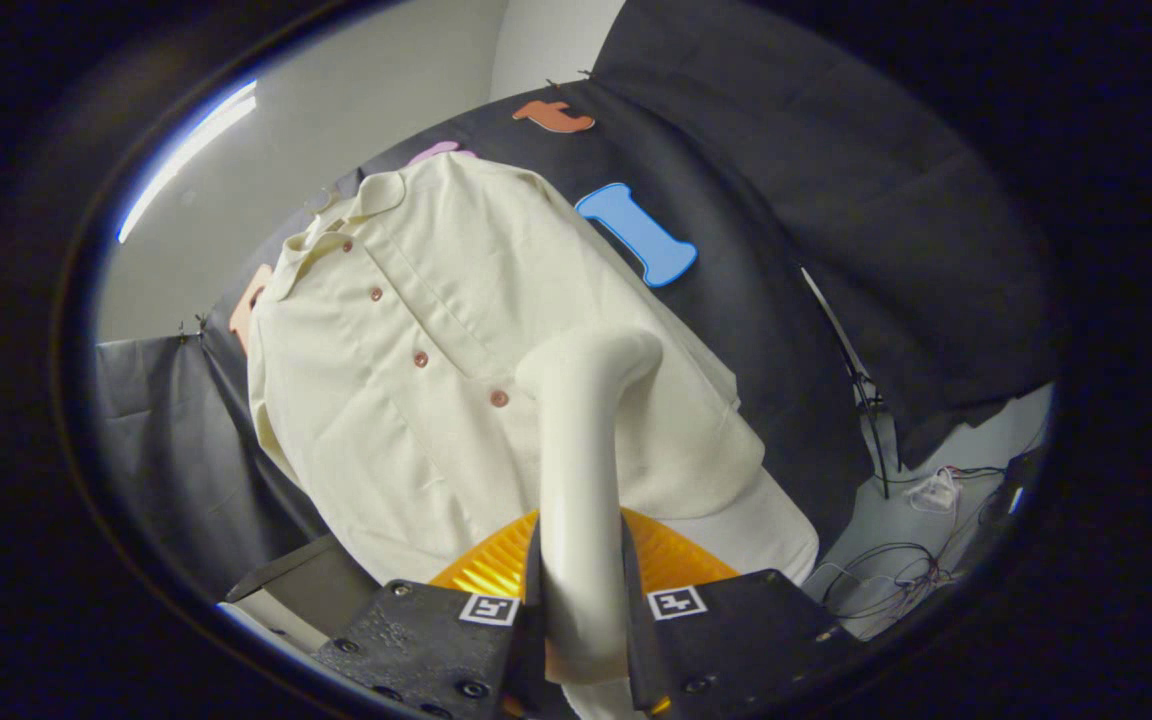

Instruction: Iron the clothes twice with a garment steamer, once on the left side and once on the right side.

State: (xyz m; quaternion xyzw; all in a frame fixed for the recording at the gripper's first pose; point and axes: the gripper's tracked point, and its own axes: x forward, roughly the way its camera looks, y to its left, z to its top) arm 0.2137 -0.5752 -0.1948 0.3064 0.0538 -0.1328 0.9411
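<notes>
I have the gripper [581,610] pinching the garment steamer [576,470] by its cream handle, both fingers pressed on it; its head meets the shirt [416,400] at about 12 o'clock ahead, beside the lowest button. I judge a pass underway; which side, I cannot tell. The cream button-front shirt hangs smooth, collar uppermost.
</notes>
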